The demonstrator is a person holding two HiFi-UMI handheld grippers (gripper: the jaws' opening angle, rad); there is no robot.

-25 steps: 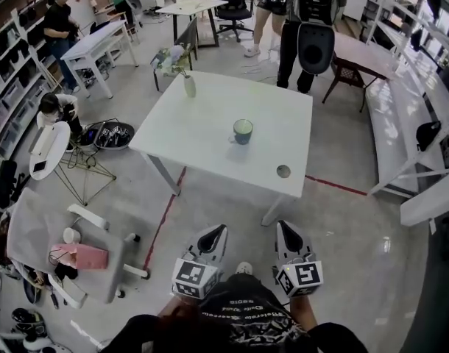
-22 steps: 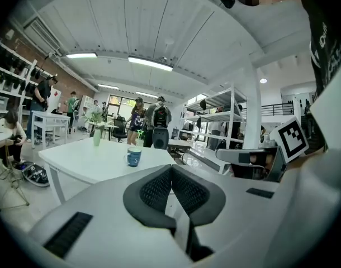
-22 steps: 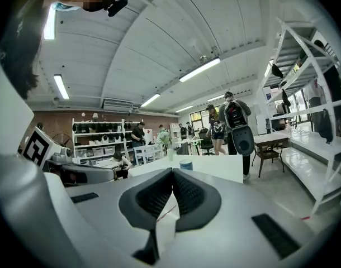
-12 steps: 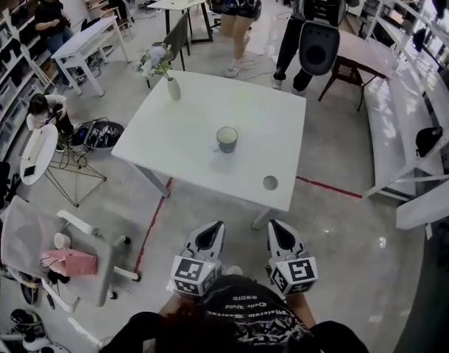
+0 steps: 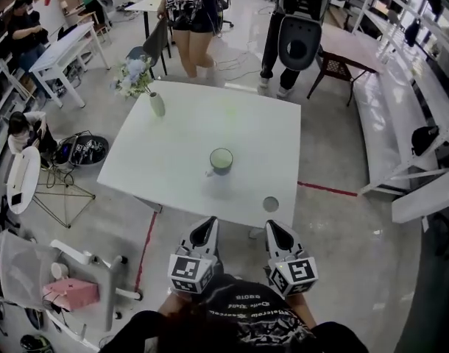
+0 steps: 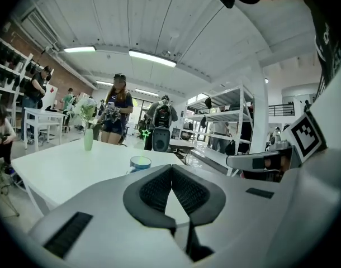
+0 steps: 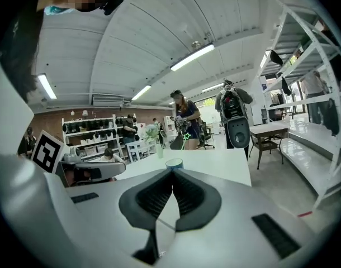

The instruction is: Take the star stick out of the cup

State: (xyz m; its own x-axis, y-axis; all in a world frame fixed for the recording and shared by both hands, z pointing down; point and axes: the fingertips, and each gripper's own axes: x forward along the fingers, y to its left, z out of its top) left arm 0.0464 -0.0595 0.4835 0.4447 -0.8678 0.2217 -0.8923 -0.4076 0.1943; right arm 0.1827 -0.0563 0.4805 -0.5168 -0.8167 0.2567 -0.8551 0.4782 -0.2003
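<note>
Both gripper views catch a green star stick (image 6: 145,133) rising from the cup (image 5: 221,160); from overhead only the cup's rim shows. The left gripper (image 5: 207,225) and right gripper (image 5: 273,228), jaws pressed together on nothing, hang short of the cup, beyond the table (image 5: 173,175) edge. Bare tabletop rings the cup, and a vase (image 5: 157,104) stands far-left of it.

table (image 5: 173,153): was smooth, matt white | cup (image 5: 221,160): looked glazed, glossy | floor (image 5: 342,234): was polished, reflective | left gripper (image 6: 171,168): had smooth white plastic shell; pads (image 6: 156,191) were ribbed, matt black
</note>
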